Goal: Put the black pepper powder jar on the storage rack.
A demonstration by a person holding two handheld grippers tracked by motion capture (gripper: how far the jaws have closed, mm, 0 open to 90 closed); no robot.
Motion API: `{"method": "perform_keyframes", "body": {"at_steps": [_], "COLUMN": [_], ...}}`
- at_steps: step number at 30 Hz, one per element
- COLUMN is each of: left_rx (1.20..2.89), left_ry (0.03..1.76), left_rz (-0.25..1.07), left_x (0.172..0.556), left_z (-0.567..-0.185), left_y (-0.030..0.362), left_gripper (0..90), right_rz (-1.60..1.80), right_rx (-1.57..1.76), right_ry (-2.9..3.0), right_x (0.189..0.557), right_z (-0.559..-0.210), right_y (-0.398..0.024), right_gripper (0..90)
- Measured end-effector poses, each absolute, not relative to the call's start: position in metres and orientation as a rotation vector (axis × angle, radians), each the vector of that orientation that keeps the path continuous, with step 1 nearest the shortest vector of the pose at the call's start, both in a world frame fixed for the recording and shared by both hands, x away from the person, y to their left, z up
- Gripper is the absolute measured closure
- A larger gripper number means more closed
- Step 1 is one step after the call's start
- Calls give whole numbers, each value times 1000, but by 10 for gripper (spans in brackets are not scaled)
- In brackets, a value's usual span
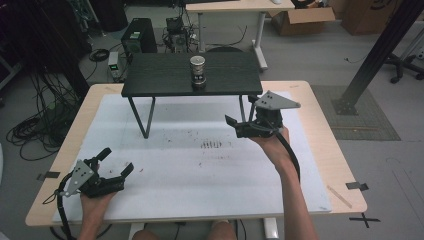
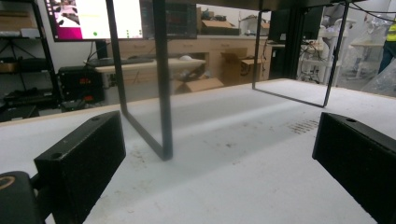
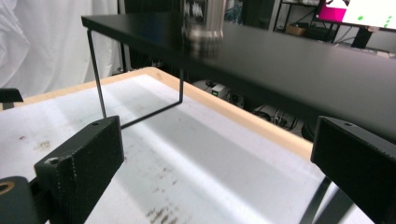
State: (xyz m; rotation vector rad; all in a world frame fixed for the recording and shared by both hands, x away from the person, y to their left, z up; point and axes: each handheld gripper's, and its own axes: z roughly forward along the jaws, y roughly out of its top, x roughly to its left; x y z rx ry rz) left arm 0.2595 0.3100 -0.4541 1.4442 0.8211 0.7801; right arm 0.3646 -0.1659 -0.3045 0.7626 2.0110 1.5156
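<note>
Nearest the person, the left gripper (image 1: 116,161) sits low over the white mat (image 1: 190,170) at the table's front left corner, jaws spread wide with nothing between them. Further in, the right gripper (image 1: 239,122) is held up by the right hand (image 1: 274,142) just in front of the black shelf (image 1: 160,80) — its jaws are wide apart too, empty, aimed across the mat under the shelf's right end. Then the shelf itself, standing on thin black legs at the back of the mat. On top, near its middle, stands the metal can (image 1: 198,71) — upright, well apart from both grippers. Its label is too blurred to read. In the left gripper view a screen (image 2: 95,18) glows pink and white far behind; no words legible.
</note>
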Motion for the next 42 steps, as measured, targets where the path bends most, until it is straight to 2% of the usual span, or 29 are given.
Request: {"method": "perform_keyframes", "body": {"at_steps": [18, 29, 42], "left_rx": [1445, 1446, 1445], "left_ry": [823, 823, 822], "left_rz": [781, 781, 781], "left_x": [260, 260, 260], "left_z": [-454, -454, -454], "left_y": [310, 310, 310], "left_gripper": [31, 31, 31], "right_rz": [1480, 1469, 1439], "right_rx": [902, 981, 1024], "right_ry": [1967, 1855, 1765], "right_x": [332, 311, 295], "right_z": [-387, -422, -447], "right_y": [-206, -221, -229], "right_gripper": [22, 23, 28]}}
